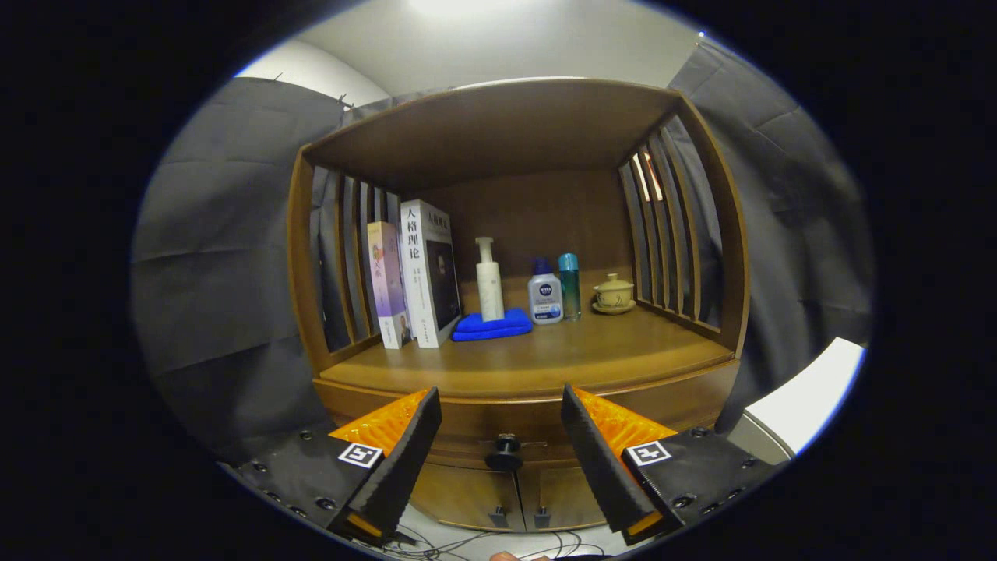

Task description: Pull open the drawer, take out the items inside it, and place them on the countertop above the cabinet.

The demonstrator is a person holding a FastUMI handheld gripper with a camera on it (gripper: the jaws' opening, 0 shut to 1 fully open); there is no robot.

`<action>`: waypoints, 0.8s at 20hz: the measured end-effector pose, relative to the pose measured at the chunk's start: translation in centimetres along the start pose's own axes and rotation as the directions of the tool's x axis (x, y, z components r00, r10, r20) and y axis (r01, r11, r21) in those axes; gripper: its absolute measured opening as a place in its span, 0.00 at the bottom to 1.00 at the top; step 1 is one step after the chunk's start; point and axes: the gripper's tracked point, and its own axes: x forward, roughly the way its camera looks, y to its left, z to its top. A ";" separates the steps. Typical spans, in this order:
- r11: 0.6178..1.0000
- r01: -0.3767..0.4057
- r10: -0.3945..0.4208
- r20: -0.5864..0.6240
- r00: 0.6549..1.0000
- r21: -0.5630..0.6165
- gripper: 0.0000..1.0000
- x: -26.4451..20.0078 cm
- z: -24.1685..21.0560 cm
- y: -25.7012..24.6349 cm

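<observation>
Facing the wooden cabinet [514,234] head-on, the gripper [502,444] hangs with its two black, orange-backed fingers [397,460] spread wide and holding nothing. Between the fingers and a little beyond them sits the drawer [514,428], fully closed, its dark round knob [505,452] centred in the gap and untouched by either finger. Under the drawer are two lower cabinet doors [514,495], each with a small dark handle near the middle seam.

Above the drawer, the countertop [545,358] stretches back into an open alcove with slatted sides. Along the back of it stand several things in a row: two upright books [413,276] at the left, leaning close against each other; a folded blue cloth [491,326] just beside them with a white pump bottle [489,284] standing on it; a small white bottle with a blue cap [545,294]; a slim teal bottle [570,284] touching or nearly touching that one; and, apart at the right, a pale lidded cup on a saucer [614,294].

Loose cables [436,545] lie on the floor below the cabinet, and a white surface [810,401] shows at the right past the cabinet's side
</observation>
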 end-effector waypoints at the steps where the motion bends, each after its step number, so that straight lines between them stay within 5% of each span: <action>1: 1.000 0.009 -0.009 -0.013 1.000 -0.007 0.98 0.5 -0.7 -0.2; 16: 0.997 0.067 -0.071 -0.161 0.984 -0.027 0.98 5.6 -10.0 -0.9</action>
